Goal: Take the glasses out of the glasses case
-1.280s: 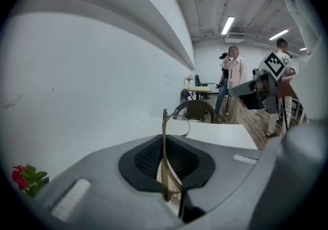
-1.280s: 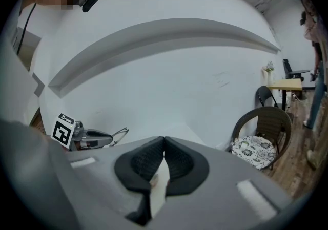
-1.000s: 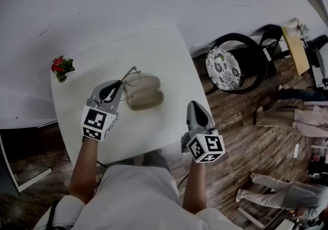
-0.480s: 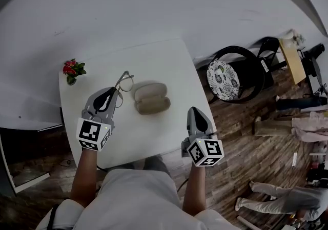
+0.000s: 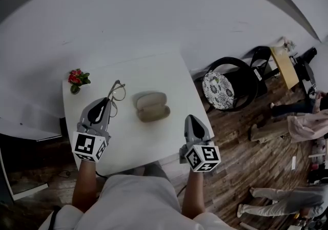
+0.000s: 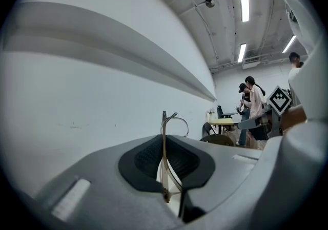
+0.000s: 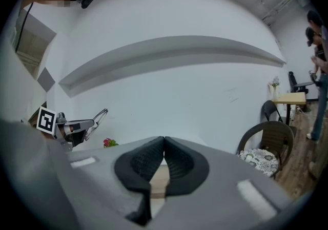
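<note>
— Where are the two grippers?
— Low in the frame. The right gripper has its fingers pressed together on nothing. The left gripper has its fingers clamped on the glasses.
— And the case?
— The glasses case lies mid-frame on the white tabletop, just right of the glasses. Red flowers stand further left.

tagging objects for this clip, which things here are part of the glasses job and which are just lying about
Part of the job: glasses, clamped in the left gripper; glasses case on the table; right gripper, shut and empty.
Just about: red flowers; chair with patterned cushion.
</note>
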A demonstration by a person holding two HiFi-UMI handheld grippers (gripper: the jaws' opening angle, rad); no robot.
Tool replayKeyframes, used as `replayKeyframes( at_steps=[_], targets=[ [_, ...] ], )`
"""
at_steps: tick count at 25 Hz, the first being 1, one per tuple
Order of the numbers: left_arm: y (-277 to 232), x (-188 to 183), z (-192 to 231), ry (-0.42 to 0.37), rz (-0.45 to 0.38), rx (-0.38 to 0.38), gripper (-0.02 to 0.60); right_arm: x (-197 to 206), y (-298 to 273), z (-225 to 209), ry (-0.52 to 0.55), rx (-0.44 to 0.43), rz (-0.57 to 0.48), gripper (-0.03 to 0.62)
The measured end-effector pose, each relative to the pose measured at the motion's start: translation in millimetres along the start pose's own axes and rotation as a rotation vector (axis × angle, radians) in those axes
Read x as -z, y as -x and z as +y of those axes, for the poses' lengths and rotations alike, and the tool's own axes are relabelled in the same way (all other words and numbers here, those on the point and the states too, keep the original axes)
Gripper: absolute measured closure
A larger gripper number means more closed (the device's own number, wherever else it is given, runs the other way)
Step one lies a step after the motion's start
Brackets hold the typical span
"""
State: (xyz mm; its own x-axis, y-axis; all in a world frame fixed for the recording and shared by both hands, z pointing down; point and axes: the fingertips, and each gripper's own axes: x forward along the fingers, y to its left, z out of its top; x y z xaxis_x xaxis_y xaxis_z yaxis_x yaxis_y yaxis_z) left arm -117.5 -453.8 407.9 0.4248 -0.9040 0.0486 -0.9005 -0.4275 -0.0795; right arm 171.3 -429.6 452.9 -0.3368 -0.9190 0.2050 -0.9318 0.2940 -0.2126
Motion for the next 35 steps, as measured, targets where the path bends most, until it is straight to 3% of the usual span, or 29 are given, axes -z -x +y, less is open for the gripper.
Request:
replayKeyframes(
  at_steps=[15, 35],
  targets=[
    [46, -31, 14, -0.001, -0.117, -0.02, 0.555, -8, 32, 21, -0.003, 0.042, -0.056, 0.591],
    [76, -50, 17, 0.004, -0.175, -0.056, 0.555, -14, 49, 36, 0.033, 0.043, -0.071, 0.591]
  ],
)
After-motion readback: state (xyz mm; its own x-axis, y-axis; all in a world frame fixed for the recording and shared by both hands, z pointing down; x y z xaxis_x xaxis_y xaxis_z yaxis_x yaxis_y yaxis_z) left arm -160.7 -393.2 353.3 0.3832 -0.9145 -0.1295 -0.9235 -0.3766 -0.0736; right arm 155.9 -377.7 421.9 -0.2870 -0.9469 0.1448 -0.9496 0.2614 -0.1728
